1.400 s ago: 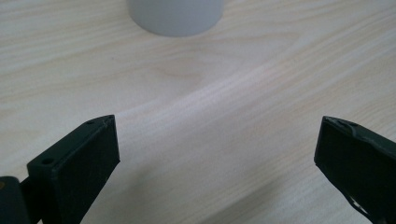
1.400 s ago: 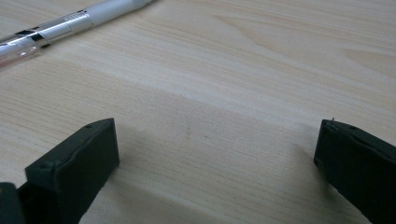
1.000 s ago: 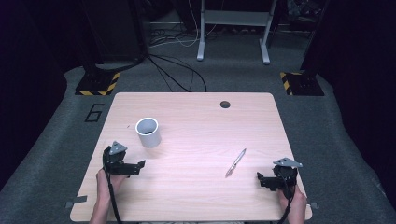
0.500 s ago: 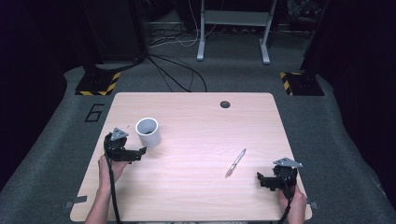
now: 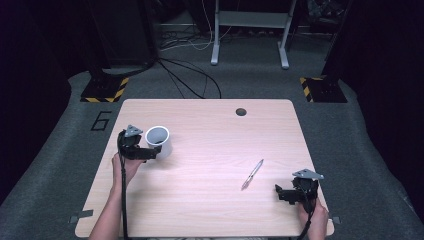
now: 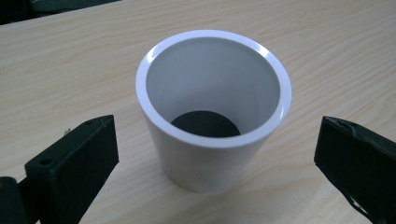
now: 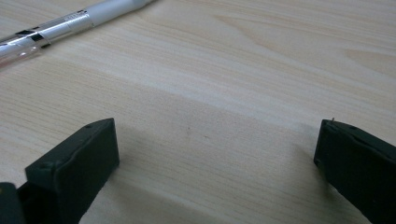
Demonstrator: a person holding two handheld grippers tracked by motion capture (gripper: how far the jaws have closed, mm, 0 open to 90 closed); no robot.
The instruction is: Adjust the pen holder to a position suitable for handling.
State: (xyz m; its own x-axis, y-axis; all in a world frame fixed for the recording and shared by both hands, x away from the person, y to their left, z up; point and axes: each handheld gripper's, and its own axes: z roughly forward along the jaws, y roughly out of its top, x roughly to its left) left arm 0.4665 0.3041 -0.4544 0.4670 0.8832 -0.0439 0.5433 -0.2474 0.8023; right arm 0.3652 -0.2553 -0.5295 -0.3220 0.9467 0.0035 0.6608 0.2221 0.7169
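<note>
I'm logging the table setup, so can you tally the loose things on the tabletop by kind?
White cup: 1
Pen: 1
Total: 2

One camera is hanging above the person's side of the table (image 5: 210,200), looking forward and down across the whole top to the dark floor beyond. Another is riding low on the left gripper (image 5: 150,151), peering close into the white cup (image 6: 212,107), which the high view is also catching (image 5: 159,142). The third is sitting on the right gripper (image 5: 285,194), skimming the wood, sharing the pen (image 7: 70,24) with the high view (image 5: 252,174).
</note>
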